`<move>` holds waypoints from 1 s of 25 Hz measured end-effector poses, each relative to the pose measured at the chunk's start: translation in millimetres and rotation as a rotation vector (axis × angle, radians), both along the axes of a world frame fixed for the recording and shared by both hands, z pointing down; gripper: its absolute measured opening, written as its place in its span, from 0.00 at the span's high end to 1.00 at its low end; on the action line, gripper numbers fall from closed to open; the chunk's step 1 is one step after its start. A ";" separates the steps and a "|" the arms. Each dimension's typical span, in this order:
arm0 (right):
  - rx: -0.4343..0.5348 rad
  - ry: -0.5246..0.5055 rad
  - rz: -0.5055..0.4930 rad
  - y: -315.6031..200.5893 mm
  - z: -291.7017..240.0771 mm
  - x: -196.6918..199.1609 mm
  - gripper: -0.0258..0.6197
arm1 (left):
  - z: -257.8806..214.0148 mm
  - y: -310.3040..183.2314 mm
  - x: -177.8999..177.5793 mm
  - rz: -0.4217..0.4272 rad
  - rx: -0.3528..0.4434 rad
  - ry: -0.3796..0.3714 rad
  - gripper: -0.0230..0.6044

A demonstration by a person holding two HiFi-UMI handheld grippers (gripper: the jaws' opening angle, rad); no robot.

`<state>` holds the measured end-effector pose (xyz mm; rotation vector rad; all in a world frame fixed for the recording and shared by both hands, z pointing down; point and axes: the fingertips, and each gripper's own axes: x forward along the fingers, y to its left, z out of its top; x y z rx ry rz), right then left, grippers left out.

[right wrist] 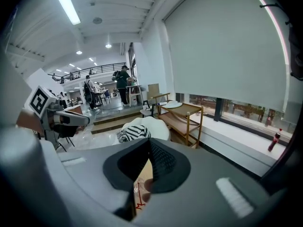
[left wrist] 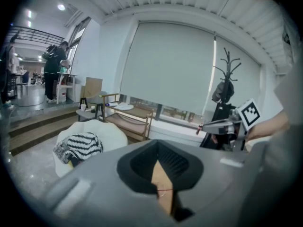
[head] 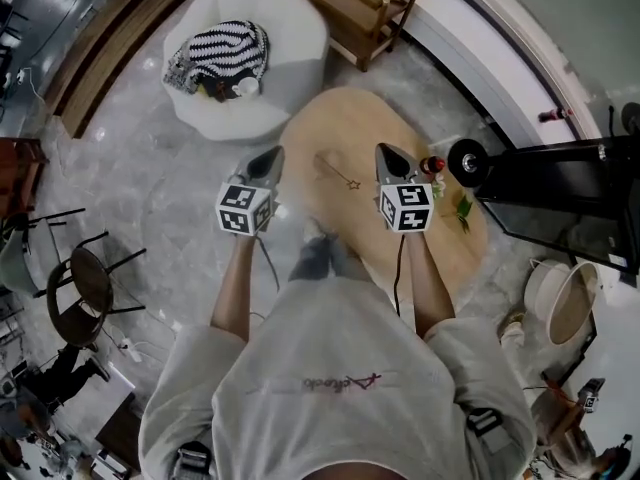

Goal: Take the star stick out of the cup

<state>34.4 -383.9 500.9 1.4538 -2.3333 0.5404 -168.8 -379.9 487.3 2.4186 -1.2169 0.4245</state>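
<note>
The star stick (head: 340, 175) lies flat on the oval wooden table (head: 350, 128), between the left gripper (head: 272, 156) and the right gripper (head: 385, 152). Both pairs of jaws are closed together and hold nothing.

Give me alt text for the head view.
The star stick lies flat on an oval wooden table, between the left gripper and the right gripper, both shut and empty. A person, seen from above, holds them.

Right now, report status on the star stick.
Left gripper, right gripper: shut, empty. Thin star-tipped stick lies flat on oval wooden table between them. Nothing blocking.
</note>
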 end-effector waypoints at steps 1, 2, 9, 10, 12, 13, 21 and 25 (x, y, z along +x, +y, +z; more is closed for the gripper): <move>-0.009 -0.002 0.002 0.1 5.3 1.8 0.95 | 4.3 -1.3 1.9 0.001 -0.006 0.000 0.96; -0.018 -0.004 0.004 -0.4 11.0 4.1 0.95 | 9.0 -3.3 4.2 0.000 -0.012 0.000 0.96; -0.068 -0.009 0.016 22.1 41.3 4.1 0.95 | 37.5 9.9 5.7 0.008 -0.046 0.012 0.96; -0.077 -0.013 0.018 18.3 49.4 9.0 0.95 | 45.8 5.4 10.9 0.009 -0.053 0.011 0.96; -0.100 -0.023 0.020 9.5 68.2 20.7 0.96 | 65.4 -5.1 24.0 0.013 -0.073 0.008 0.96; -0.112 -0.026 0.020 8.3 77.0 24.1 0.96 | 74.7 -7.3 28.0 0.014 -0.083 0.009 0.96; -0.195 -0.023 0.015 22.8 134.6 22.5 0.95 | 135.1 -0.7 32.7 0.039 -0.150 -0.004 0.96; -0.225 -0.031 0.023 30.0 161.4 22.4 0.95 | 160.8 3.1 36.2 0.051 -0.168 -0.003 0.96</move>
